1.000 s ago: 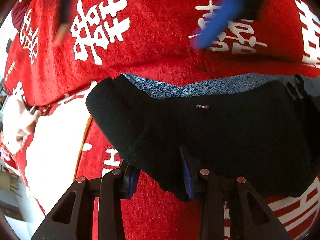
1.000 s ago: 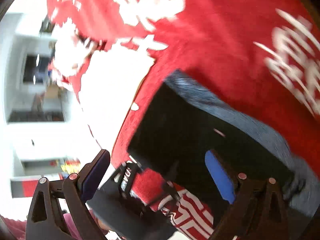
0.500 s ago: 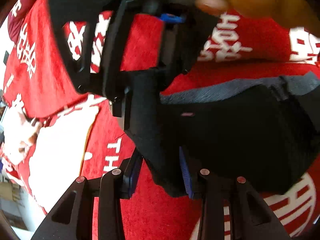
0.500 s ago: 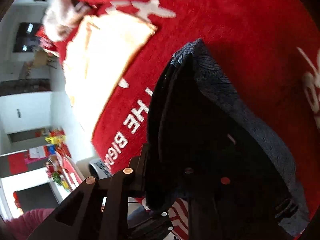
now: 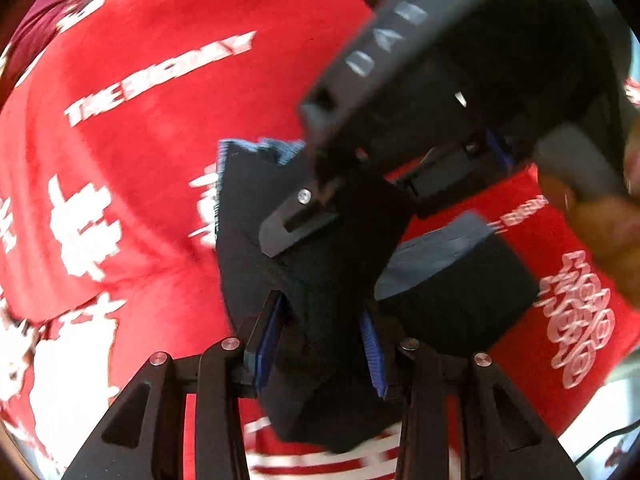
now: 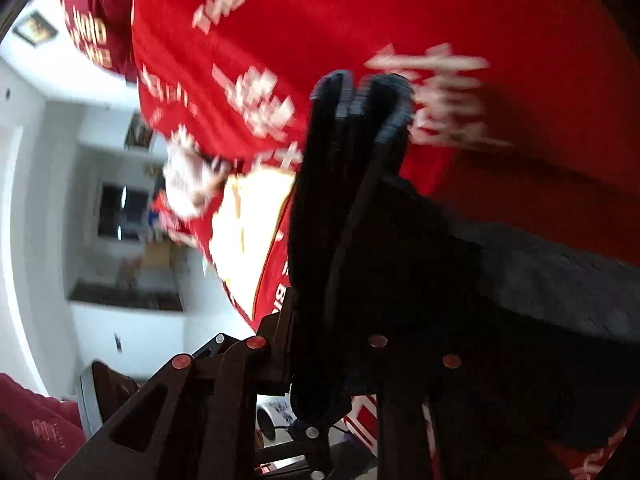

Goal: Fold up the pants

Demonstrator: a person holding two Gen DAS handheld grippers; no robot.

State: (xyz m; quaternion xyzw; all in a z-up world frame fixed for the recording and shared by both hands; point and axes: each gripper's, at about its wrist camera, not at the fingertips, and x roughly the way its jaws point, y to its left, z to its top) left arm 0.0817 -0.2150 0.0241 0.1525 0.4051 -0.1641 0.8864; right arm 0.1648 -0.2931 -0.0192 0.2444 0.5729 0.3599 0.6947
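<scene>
Pants: we see the black pants (image 5: 320,264) bunched in layers, lifted above the red blanket (image 5: 140,184).
Left hand-held gripper (image 5: 320,344): clenched on the pants' fold.
Right hand-held gripper (image 6: 340,344): jaws just closed, gripping pants.
Left to do: we judge laying flat remains.

On the red cloth (image 5: 152,184) under my grippers I read white capitals, "THE BIG DAY", blurred, beside large white Chinese characters I cannot make out. My right gripper (image 5: 400,152) carries pale letters that look like "DAB". Nothing else is legible.
</scene>
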